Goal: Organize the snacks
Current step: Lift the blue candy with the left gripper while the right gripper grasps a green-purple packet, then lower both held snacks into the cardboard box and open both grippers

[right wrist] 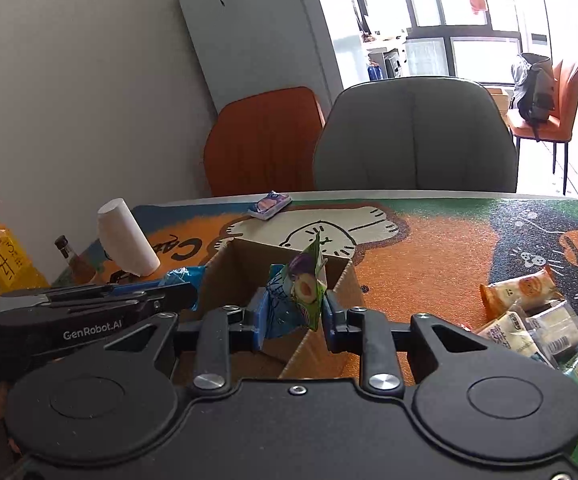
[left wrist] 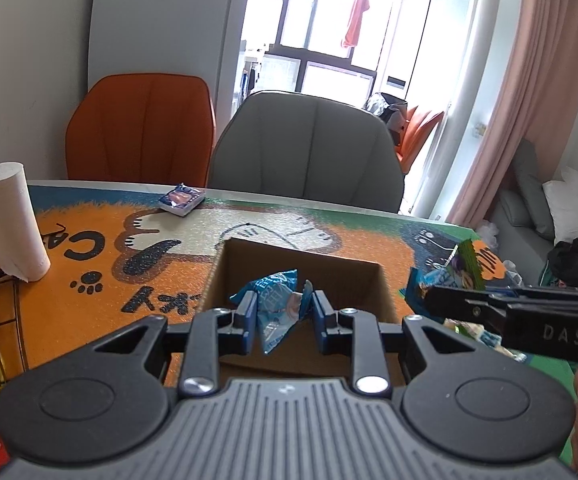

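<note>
An open cardboard box [left wrist: 369,280] [right wrist: 245,260] stands on the patterned table mat. My left gripper [left wrist: 285,316] is shut on a light blue snack packet [left wrist: 277,312] and holds it over the box opening. My right gripper [right wrist: 293,314] is shut on a green plum snack packet [right wrist: 307,284], with a blue packet pressed against it, above the box's right wall. In the left wrist view the right gripper [left wrist: 429,300] reaches in from the right with the green packet [left wrist: 467,266]. In the right wrist view the left gripper [right wrist: 185,294] reaches in from the left.
A pile of snack packets [right wrist: 529,312] lies on the mat at the right. A small blue packet [left wrist: 181,199] [right wrist: 269,205] lies near the far edge. A paper towel roll [left wrist: 11,222] [right wrist: 127,236] stands at left, with a bottle [right wrist: 71,258] and yellow bag [right wrist: 3,260]. Chairs [left wrist: 305,148] stand behind the table.
</note>
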Demonstrator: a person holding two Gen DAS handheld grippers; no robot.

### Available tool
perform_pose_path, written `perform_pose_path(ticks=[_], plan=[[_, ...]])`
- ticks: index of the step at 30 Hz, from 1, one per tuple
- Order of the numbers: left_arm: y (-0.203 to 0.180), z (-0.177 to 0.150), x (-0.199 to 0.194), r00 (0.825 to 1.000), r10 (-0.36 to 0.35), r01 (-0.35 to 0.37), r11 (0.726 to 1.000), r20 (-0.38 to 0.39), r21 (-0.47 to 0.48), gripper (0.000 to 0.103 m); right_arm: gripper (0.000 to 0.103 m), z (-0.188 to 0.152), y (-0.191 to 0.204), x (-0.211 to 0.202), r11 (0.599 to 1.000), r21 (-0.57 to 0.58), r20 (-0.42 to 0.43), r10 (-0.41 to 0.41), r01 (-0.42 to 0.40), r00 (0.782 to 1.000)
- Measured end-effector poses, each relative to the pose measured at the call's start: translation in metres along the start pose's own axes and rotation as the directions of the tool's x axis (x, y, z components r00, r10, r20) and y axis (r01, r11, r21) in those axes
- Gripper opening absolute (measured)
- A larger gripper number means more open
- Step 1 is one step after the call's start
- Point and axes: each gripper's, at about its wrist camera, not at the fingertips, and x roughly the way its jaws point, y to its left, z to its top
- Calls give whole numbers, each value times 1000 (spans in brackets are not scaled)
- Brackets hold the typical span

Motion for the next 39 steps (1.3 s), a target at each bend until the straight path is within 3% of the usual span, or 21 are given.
perform_pose_path(ticks=[12, 18, 23, 28, 32, 39], plan=[[14, 5, 42, 999, 5, -7, 999, -47, -49, 28, 26, 5, 9, 32, 999, -19, -54, -32, 31, 998], [16, 5, 41, 999, 19, -21, 998, -39, -60, 34, 26, 5, 8, 41, 999, -15, -65, -42, 41, 997], [19, 2, 28, 999, 25, -27, 997, -30, -74, 43, 27, 6, 6, 45, 999, -1, -68, -35, 35, 997], [19, 0, 16, 999, 26, -29, 996, -26, -87, 56, 51, 6, 5, 45, 999, 12, -56, -29, 30, 998], [15, -2, 8, 999, 36, -37, 996, -12, -80, 75, 53, 5, 2, 40, 999, 29, -56, -30, 31, 998], [6, -6, 1, 998, 50, -52, 994, -31, -99, 86, 62, 0, -9, 21, 998, 40, -47, -44, 46, 998]])
